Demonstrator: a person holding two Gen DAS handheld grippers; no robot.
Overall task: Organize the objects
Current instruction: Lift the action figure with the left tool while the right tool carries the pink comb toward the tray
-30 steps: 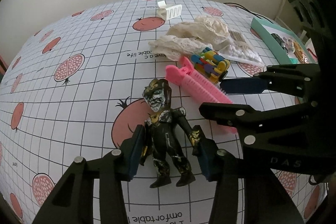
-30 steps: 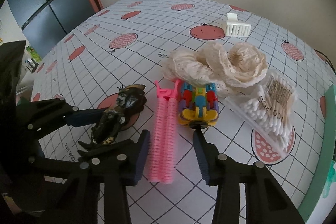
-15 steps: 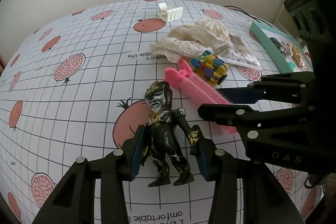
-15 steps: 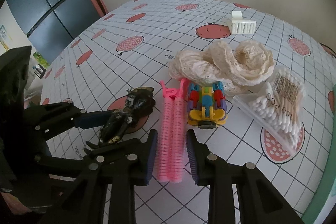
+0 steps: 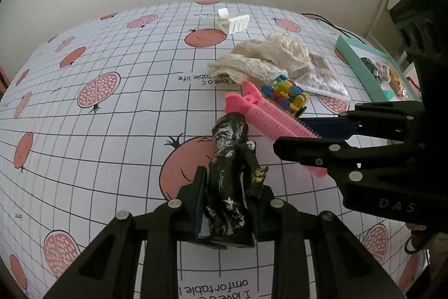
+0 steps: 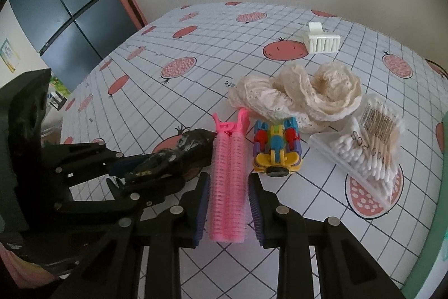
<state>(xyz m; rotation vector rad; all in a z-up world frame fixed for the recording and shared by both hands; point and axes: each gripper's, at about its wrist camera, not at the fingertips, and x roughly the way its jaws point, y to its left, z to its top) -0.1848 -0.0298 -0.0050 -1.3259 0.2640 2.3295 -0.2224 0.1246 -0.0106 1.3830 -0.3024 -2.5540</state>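
the left gripper (image 5: 228, 205) has narrowed over the last second; a second ago its pads stood clear on either side of the dark figurine (image 5: 232, 173), and now they press against its legs and hips, so it is holding the toy; the figurine lies on its back on the surface (image 5: 112, 131), head toward 12 o'clock, over a printed tomato; whether it is already lifted off the cloth i cannot tell.

the right gripper (image 6: 228, 203) has closed in too; its pads were well apart around the pink hair clip (image 6: 228, 175), and now they sit just beside the clip's two long rollers at 9 and 3 o'clock; a thin gap seems to remain on each side, so i judge it narrow but not yet clamped.

nothing else has moved; the colourful toy car (image 6: 277, 152) is just beside the clip at 3 o'clock, the cream lace cloth (image 6: 302, 97) lies beyond at 1 o'clock, the cotton swab pack (image 6: 369, 145) farther toward 3 o'clock, the white hair claw (image 6: 322, 39) well apart at the far edge.

for the task this reads as two picks under way at once; likely both go to the teal tray (image 5: 361, 66) at 2 o'clock in the left view; the right still needs a last squeeze before lifting.
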